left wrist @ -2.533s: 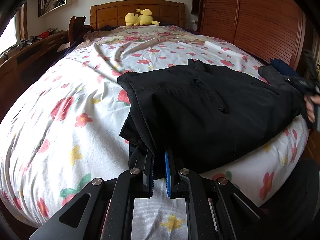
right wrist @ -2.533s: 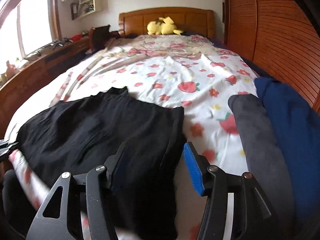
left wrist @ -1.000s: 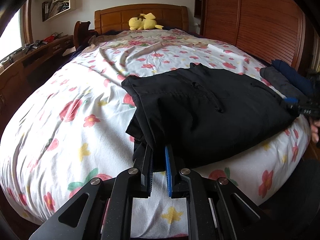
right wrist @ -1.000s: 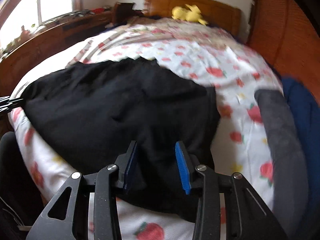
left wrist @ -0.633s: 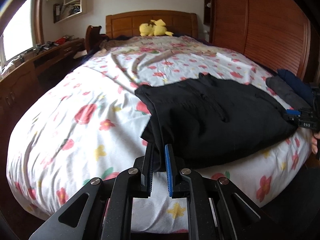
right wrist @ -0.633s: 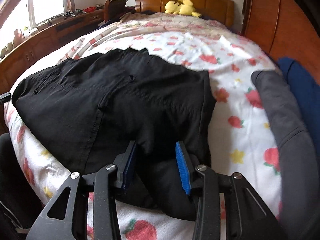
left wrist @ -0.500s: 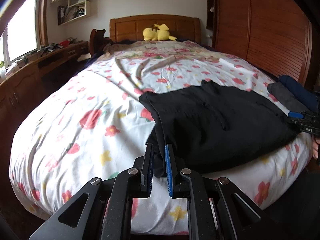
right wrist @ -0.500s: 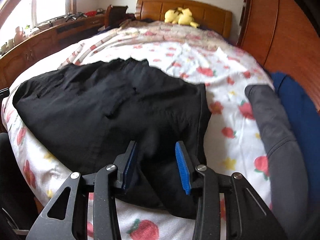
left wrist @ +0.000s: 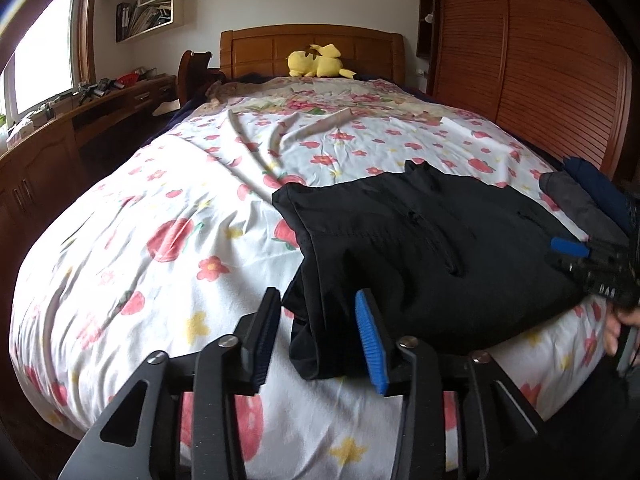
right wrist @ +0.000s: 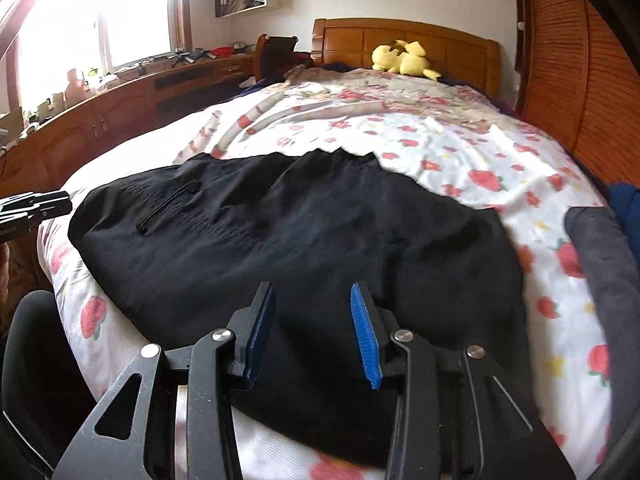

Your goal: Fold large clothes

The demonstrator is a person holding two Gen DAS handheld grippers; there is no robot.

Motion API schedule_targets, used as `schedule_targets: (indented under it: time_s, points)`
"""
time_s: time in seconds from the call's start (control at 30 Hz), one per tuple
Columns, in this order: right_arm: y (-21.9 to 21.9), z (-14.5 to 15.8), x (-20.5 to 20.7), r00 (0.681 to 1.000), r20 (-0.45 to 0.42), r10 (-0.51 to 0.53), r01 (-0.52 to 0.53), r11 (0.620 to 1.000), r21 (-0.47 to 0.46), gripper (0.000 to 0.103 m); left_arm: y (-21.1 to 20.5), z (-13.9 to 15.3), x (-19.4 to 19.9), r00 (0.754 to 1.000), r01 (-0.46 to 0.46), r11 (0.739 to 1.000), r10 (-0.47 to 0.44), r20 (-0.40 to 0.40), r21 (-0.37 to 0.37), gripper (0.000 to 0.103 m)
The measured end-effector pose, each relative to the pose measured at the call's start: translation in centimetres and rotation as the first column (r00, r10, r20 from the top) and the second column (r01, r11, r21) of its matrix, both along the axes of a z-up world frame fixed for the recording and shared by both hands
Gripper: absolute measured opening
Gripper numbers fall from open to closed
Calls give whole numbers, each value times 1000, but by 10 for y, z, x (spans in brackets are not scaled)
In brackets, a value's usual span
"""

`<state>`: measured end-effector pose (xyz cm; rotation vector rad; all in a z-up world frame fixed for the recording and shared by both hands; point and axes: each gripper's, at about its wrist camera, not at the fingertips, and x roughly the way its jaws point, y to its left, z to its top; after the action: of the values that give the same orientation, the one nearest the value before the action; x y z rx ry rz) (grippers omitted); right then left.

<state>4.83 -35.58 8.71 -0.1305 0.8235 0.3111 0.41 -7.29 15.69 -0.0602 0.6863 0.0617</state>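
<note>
A black folded garment lies across the near end of the flowered bed. My left gripper is at its left front corner. Its jaws are opening, and the cloth's hanging corner sits loose between the blue pads without being pressed. In the right wrist view the same garment fills the middle. My right gripper stands open over its front edge, with cloth under the gap but not pinched. Each gripper shows in the other's view: the right gripper at the garment's right end, the left gripper at its left end.
A grey garment and a navy garment lie at the bed's right edge, beside a slatted wooden wardrobe. A yellow plush toy rests at the headboard. A wooden desk runs along the left. A person's hand holds the right gripper.
My left gripper's jaws have opened and let go of the black garment's corner. My right gripper has slid left along the garment's front edge, jaws unchanged.
</note>
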Motion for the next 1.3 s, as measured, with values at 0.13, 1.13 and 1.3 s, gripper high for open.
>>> schedule_targets:
  time_s: [0.13, 1.13, 1.3]
  points:
    - [3, -11, -8, 1000, 19, 16, -15, 999, -40, 39, 1, -4, 13, 1000, -8, 1000, 8, -15, -6, 47]
    - [-7, -16, -11, 999, 46, 14, -13, 1000, -10, 58, 0, -53, 50, 981, -70, 994, 52, -188, -87, 36]
    - [-3, -13, -15, 998, 53, 32, -30, 999, -25, 67, -4, -50, 52, 981, -58, 995, 42, -191, -80, 24]
